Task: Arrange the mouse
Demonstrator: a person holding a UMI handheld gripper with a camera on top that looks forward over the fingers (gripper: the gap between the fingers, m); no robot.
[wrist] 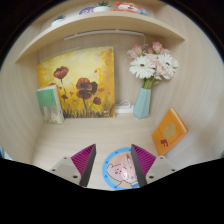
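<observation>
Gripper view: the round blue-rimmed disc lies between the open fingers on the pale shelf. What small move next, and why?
Probably pan the hand-held gripper slowly to look for the mouse. Its fingers are open and hold nothing, the round blue-rimmed disc lies on the pale wooden shelf between them, and no mouse shows near the poppy painting or the pale blue vase of flowers.
</observation>
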